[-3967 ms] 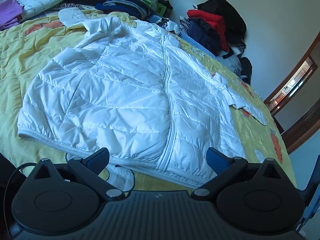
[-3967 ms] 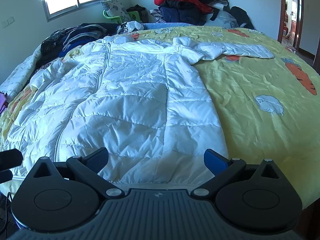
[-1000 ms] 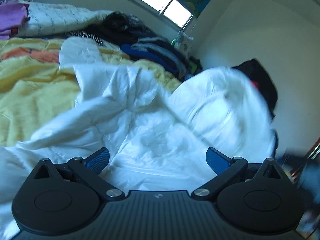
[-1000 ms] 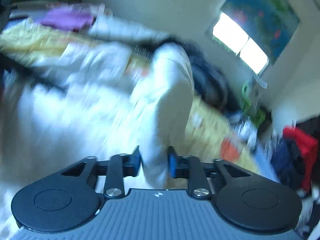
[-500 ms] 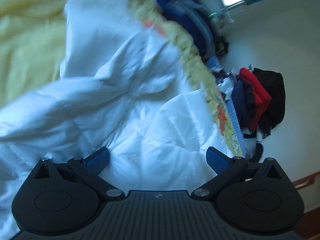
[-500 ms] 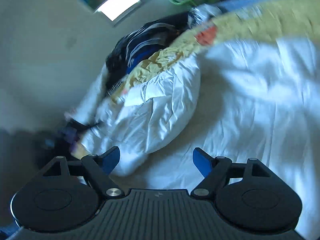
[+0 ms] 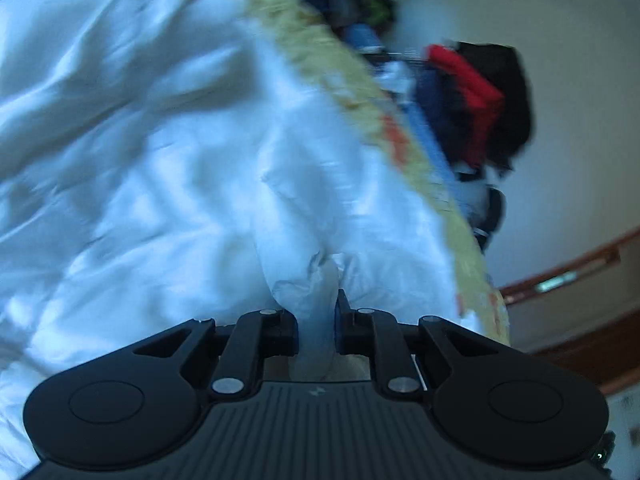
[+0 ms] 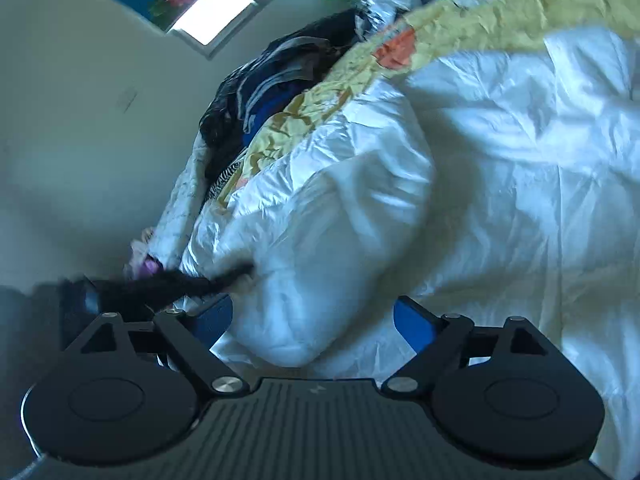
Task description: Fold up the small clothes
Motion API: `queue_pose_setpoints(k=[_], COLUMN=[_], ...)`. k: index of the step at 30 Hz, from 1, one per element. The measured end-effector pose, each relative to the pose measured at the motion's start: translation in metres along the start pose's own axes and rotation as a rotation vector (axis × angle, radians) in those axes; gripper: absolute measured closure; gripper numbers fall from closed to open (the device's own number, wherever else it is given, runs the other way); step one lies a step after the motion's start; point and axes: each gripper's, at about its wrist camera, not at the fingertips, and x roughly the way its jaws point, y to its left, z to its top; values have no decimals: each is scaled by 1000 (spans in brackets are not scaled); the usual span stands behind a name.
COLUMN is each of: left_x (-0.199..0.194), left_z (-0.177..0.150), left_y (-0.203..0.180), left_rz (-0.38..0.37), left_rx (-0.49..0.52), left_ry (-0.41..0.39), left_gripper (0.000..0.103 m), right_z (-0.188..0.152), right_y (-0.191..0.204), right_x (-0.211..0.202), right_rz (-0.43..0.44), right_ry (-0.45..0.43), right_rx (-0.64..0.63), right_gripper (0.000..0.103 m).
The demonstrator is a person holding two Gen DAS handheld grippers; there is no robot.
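White jacket [image 7: 160, 160] pinched, L tongs [image 7: 318, 320]; R tongs [image 8: 312, 320] wide.

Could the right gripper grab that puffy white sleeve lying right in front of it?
Probably yes: the right gripper is open, and the sleeve of the white jacket bulges between its fingers with nothing in the way.

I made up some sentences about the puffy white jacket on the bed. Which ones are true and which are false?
1. The left tongs pinch a fold of the puffy white quilted jacket. True.
2. The right tongs are shut on the jacket. False: they are open, and nothing is pinched.
3. The jacket lies on a yellow patterned bedspread. True.
4. The bedspread is plain green. False: it is yellow with orange patches.
5. A red garment sits in a clothes pile. True.
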Motion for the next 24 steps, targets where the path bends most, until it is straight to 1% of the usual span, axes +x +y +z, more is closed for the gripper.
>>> queue_pose_setpoints(k=[1,2,4,5,6,7,8,9,10,12,13,14,15,16,17,19,21,24], left_x=[1,0,-2,-3,-2,-1,3,1,-3,-10,-13,-17,-19,-19,-15,-1,14,30], left_z=[2,2,1,-1,-2,-2,-1,-2,-4,-5,-3,-3,-2,-1,1,7,12,23], left_y=[9,15,17,17,16,14,11,9,5,-2,-5,-7,-9,-10,-10,-7,-10,-29], left_rz=[-17,-35,-47,-47,-49,-57,-69,-82,-87,-72,-72,-76,-70,-51,-23,16,55,109], left_rx=[-56,-90,-90,-83,-80,-79,-74,-65,-53,-9,16,39,65,89,100,80,92,190], left_ry=[10,17,24,26,32,41,46,44,36,11,1,-13,-25,-23,-13,17,25,-8], left_gripper=[87,86,83,81,74,64,57,46,41,42,44,48,65,73,74,83,84,86], right_z=[0,1,6,9,11,12,13,14,13,9,6,1,-3,-7,-10,-10,1,25], right_y=[-5,-9,-16,-21,-27,-30,-34,-35,-33,-22,-17,-12,-10,-11,-15,-25,-35,-39], right_x=[1,1,7,12,16,20,24,28,30,25,23,19,16,15,16,22,33,50], right_rz=[19,41,91,108,115,114,123,121,104,87,90,96,103,102,92,55,38,3], right_ry=[0,3,20,23,12,-8,-34,-40,-40,-67,-64,-56,-44,-32,-18,-6,-11,-30], right_rx=[40,75,152,192,230,259,281,287,283,231,206,187,180,182,188,211,250,248], right_gripper=[13,13,14,18,21,27,46,65,95,94,94,94,94,94,94,94,94,94])
